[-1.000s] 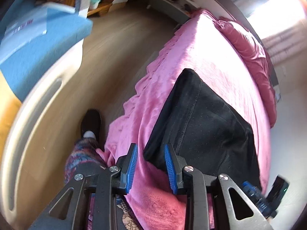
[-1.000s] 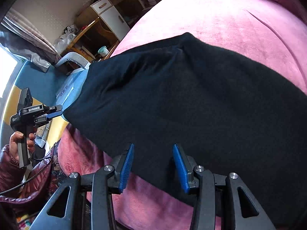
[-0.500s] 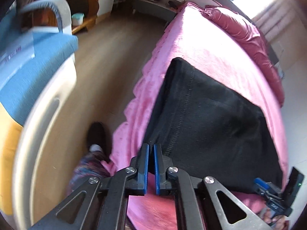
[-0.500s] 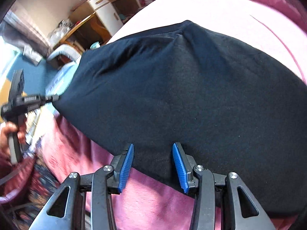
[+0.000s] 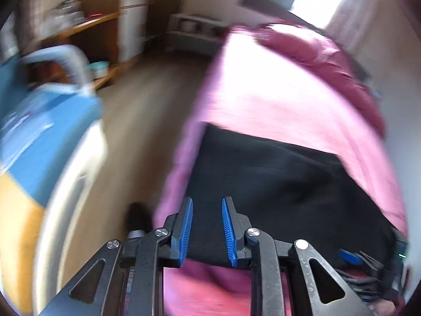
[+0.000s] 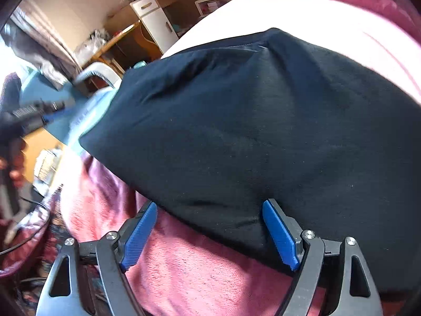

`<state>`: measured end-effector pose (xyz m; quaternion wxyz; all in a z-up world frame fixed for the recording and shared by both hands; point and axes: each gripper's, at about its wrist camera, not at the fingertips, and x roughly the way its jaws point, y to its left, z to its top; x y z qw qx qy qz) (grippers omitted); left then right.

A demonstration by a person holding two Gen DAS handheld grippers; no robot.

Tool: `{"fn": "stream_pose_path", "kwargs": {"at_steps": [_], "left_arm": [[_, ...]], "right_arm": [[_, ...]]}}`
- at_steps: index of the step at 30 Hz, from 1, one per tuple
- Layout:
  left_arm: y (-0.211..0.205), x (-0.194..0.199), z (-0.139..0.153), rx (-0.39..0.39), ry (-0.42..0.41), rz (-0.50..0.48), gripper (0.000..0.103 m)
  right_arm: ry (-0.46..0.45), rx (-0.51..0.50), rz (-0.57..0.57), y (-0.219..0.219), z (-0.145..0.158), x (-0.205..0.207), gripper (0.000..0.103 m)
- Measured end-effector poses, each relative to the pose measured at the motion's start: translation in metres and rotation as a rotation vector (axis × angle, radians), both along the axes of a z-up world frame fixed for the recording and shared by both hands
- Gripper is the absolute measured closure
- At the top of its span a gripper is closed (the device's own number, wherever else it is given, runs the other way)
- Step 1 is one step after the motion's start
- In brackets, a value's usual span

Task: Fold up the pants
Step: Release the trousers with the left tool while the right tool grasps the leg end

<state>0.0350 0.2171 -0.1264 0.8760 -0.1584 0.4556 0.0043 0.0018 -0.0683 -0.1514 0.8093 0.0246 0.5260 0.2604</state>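
The black pants (image 5: 284,184) lie folded into a flat block on the pink blanket (image 5: 276,100) of the bed; they fill much of the right wrist view (image 6: 250,131). My left gripper (image 5: 206,205) is open and empty over the near left corner of the pants. My right gripper (image 6: 210,208) is wide open at the near edge of the pants, its blue pads (image 6: 279,234) on either side of the hem, holding nothing. The right gripper also shows in the left wrist view (image 5: 368,260) at the bottom right. The left wrist view is blurred.
A wooden floor (image 5: 131,137) runs along the left side of the bed. A blue-and-white bed frame (image 5: 52,121) stands at the left. A wooden desk and a white cabinet (image 6: 155,21) stand at the far wall. Dark pink pillows (image 5: 329,60) lie at the bed's head.
My left gripper was shut on the pants' corner half a second ago and is now open, pulled back and raised. My right gripper has opened wider and moved closer to the near hem.
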Motion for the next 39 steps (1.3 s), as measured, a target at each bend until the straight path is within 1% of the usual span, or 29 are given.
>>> {"fn": "stream_pose_path", "kwargs": {"at_steps": [1, 3, 4, 5, 7, 9, 11, 12, 13, 15, 17, 19, 21, 24, 25, 27, 28, 31, 33, 34, 35, 36, 37, 38, 39], "left_arm": [[-0.014, 0.001, 0.001, -0.005, -0.005, -0.051, 0.079], [-0.047, 0.005, -0.002, -0.005, -0.009, -0.149, 0.079], [-0.059, 0.008, -0.006, -0.014, -0.005, -0.181, 0.079], [-0.072, 0.009, -0.008, -0.024, 0.004, -0.210, 0.079], [-0.098, 0.013, -0.015, -0.039, 0.019, -0.269, 0.079], [-0.122, 0.014, -0.022, -0.030, 0.026, -0.332, 0.079], [-0.143, 0.015, -0.028, -0.014, 0.042, -0.395, 0.079], [-0.152, 0.015, -0.032, -0.009, 0.050, -0.425, 0.079], [-0.165, 0.011, -0.032, -0.003, 0.059, -0.442, 0.079], [-0.173, 0.011, -0.040, 0.001, 0.085, -0.465, 0.079], [-0.177, 0.012, -0.047, -0.004, 0.103, -0.472, 0.079], [-0.179, 0.013, -0.050, -0.007, 0.108, -0.473, 0.079], [-0.181, 0.013, -0.050, -0.006, 0.107, -0.472, 0.079], [-0.186, 0.016, -0.051, -0.003, 0.104, -0.476, 0.079], [-0.187, 0.018, -0.052, 0.001, 0.104, -0.476, 0.079], [-0.192, 0.020, -0.054, 0.002, 0.113, -0.477, 0.079], [-0.192, 0.021, -0.052, 0.001, 0.116, -0.478, 0.079], [-0.204, 0.023, -0.053, 0.019, 0.125, -0.486, 0.079], [-0.211, 0.023, -0.053, 0.029, 0.125, -0.493, 0.079], [-0.215, 0.023, -0.053, 0.033, 0.124, -0.496, 0.079], [-0.217, 0.023, -0.052, 0.038, 0.123, -0.497, 0.079], [-0.220, 0.024, -0.052, 0.046, 0.122, -0.496, 0.079], [-0.222, 0.024, -0.053, 0.053, 0.123, -0.494, 0.079], [-0.223, 0.024, -0.054, 0.058, 0.127, -0.488, 0.079], [-0.224, 0.025, -0.056, 0.060, 0.135, -0.481, 0.079]], "right_arm": [[-0.009, -0.008, 0.002, 0.002, 0.001, -0.001, 0.019], [-0.013, 0.015, -0.020, -0.003, 0.004, -0.002, 0.019], [-0.018, 0.022, -0.040, -0.008, 0.006, -0.002, 0.024], [-0.020, 0.022, -0.071, -0.015, 0.010, -0.002, 0.030], [-0.008, 0.060, -0.150, -0.038, 0.018, 0.000, 0.037], [-0.023, 0.082, -0.245, -0.070, 0.030, 0.001, 0.038], [-0.028, 0.106, -0.352, -0.111, 0.040, 0.000, 0.048], [-0.024, 0.128, -0.420, -0.140, 0.044, -0.002, 0.051], [-0.023, 0.136, -0.475, -0.162, 0.045, -0.005, 0.053], [-0.021, 0.134, -0.612, -0.217, 0.047, -0.018, 0.055], [-0.007, 0.150, -0.773, -0.277, 0.044, -0.041, 0.059], [-0.001, 0.204, -0.943, -0.336, 0.039, -0.072, 0.060], [-0.008, 0.206, -1.110, -0.386, 0.036, -0.103, 0.060], [-0.025, 0.221, -1.295, -0.445, 0.032, -0.139, 0.060], [-0.032, 0.225, -1.334, -0.459, 0.031, -0.146, 0.060], [-0.039, 0.240, -1.393, -0.485, 0.029, -0.153, 0.060], [-0.044, 0.248, -1.406, -0.490, 0.029, -0.153, 0.060], [-0.052, 0.252, -1.414, -0.508, 0.026, -0.142, 0.060], [-0.044, 0.240, -1.406, -0.516, 0.024, -0.132, 0.065], [-0.040, 0.225, -1.401, -0.519, 0.023, -0.126, 0.077], [-0.040, 0.200, -1.396, -0.523, 0.025, -0.126, 0.099], [-0.051, 0.170, -1.395, -0.522, 0.026, -0.125, 0.103], [-0.069, 0.137, -1.410, -0.525, 0.028, -0.124, 0.103], [-0.059, 0.121, -1.433, -0.530, 0.025, -0.125, 0.103], [-0.029, 0.131, -1.456, -0.536, 0.016, -0.126, 0.103]]}}
